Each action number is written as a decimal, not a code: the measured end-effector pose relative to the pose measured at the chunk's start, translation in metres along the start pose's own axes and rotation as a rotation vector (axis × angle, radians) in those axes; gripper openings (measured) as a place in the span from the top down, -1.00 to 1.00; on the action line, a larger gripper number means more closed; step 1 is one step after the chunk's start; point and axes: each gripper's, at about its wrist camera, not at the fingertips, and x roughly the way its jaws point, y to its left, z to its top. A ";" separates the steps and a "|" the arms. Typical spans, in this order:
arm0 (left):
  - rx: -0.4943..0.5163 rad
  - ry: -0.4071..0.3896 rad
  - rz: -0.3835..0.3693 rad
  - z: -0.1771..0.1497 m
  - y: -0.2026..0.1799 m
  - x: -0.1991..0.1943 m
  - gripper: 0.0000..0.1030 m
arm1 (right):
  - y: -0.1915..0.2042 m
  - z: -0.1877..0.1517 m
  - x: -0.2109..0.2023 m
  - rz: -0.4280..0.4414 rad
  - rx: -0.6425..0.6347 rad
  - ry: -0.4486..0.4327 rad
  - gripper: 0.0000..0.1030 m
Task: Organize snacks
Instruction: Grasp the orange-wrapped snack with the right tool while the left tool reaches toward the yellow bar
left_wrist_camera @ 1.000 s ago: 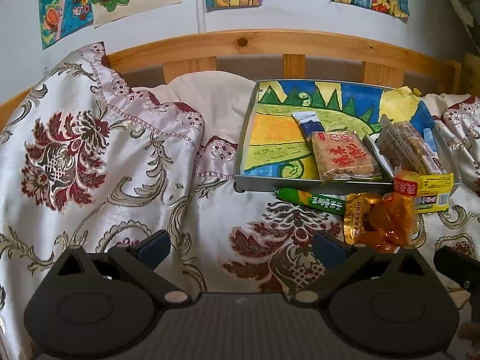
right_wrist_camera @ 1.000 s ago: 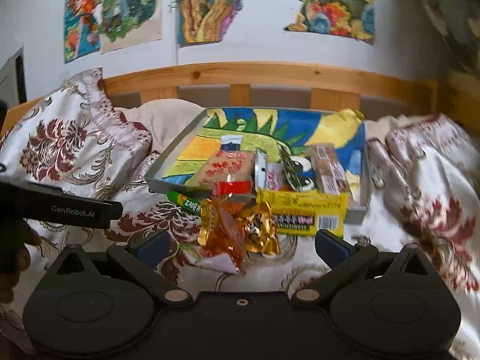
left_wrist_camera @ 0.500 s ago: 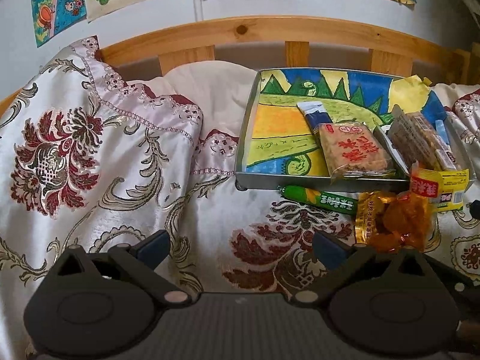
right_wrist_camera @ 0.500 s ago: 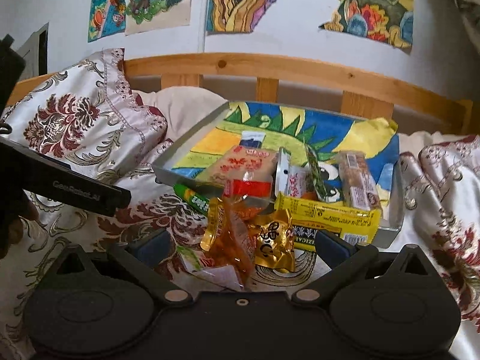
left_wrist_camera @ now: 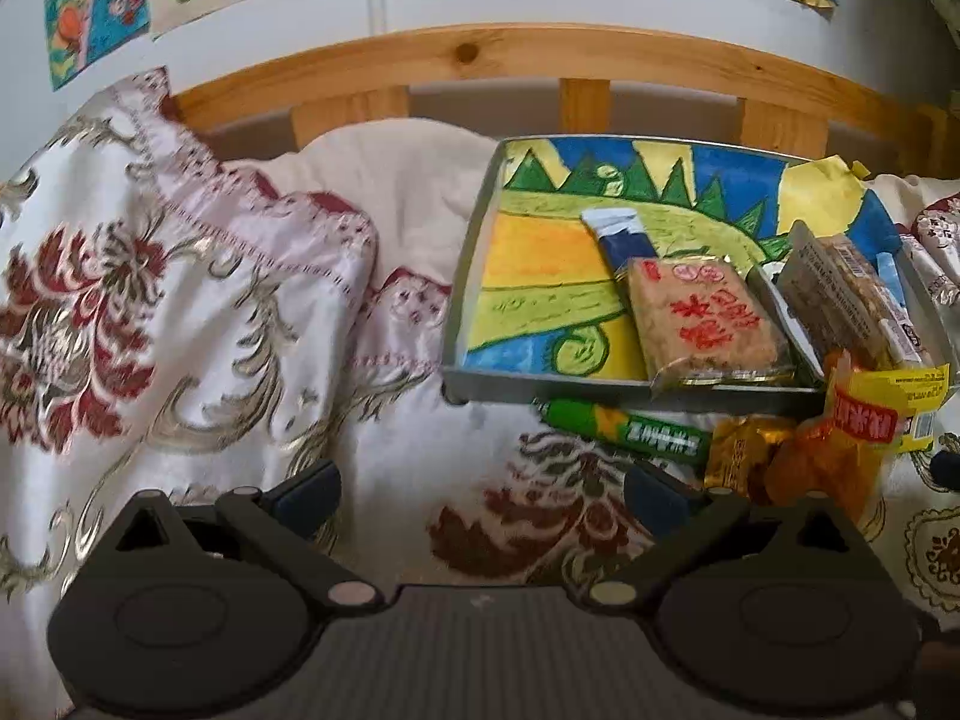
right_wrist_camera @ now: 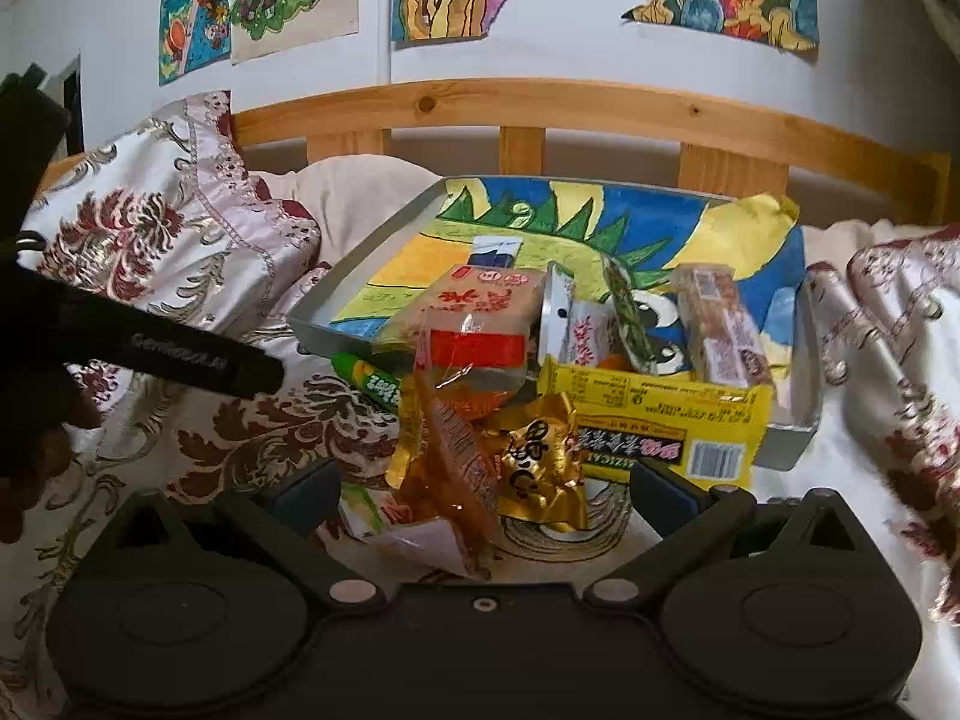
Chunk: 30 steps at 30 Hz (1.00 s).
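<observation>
A grey metal tray (left_wrist_camera: 600, 387) (right_wrist_camera: 336, 333) lined with a bright drawing lies on the bedspread and holds a rice-cake pack (left_wrist_camera: 702, 315) (right_wrist_camera: 480, 306), a blue sachet (left_wrist_camera: 624, 237) and wrapped bars (left_wrist_camera: 840, 294) (right_wrist_camera: 720, 324). In front of the tray lie a green stick snack (left_wrist_camera: 630, 429) (right_wrist_camera: 366, 381), an orange clear bag (left_wrist_camera: 822, 468) (right_wrist_camera: 456, 432), a gold packet (right_wrist_camera: 543, 468) and a yellow pack (right_wrist_camera: 666, 420) leaning on the tray's rim. My left gripper (left_wrist_camera: 480, 486) is open over the bedspread, left of the loose snacks. My right gripper (right_wrist_camera: 483, 492) is open, with the orange bag and gold packet between its fingers, not pinched.
A flowered satin bedspread (left_wrist_camera: 180, 312) bulges up on the left. A wooden headboard (left_wrist_camera: 480, 60) and a wall with drawings stand behind the tray. The other gripper's black body (right_wrist_camera: 150, 348), held by a hand, crosses the left of the right wrist view.
Both grippers have moved closer to the tray and the loose snacks. The orange bag and gold packet now sit deeper between the right fingers. Both grippers stay open.
</observation>
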 end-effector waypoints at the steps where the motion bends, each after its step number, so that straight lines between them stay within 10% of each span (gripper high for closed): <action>1: 0.005 -0.003 0.000 0.002 -0.001 0.002 -0.99 | -0.001 0.000 0.001 0.010 0.009 0.000 -0.98; 20: 0.033 0.024 0.007 0.004 -0.005 0.023 -0.99 | -0.003 -0.010 0.033 0.075 -0.015 0.056 -0.41; 24: 0.037 0.028 0.000 0.003 -0.006 0.024 -0.99 | -0.004 -0.012 0.035 0.093 -0.015 0.064 0.13; 30: 0.050 0.031 -0.011 0.002 -0.006 0.022 -0.99 | -0.003 -0.011 0.031 0.078 -0.014 0.063 0.16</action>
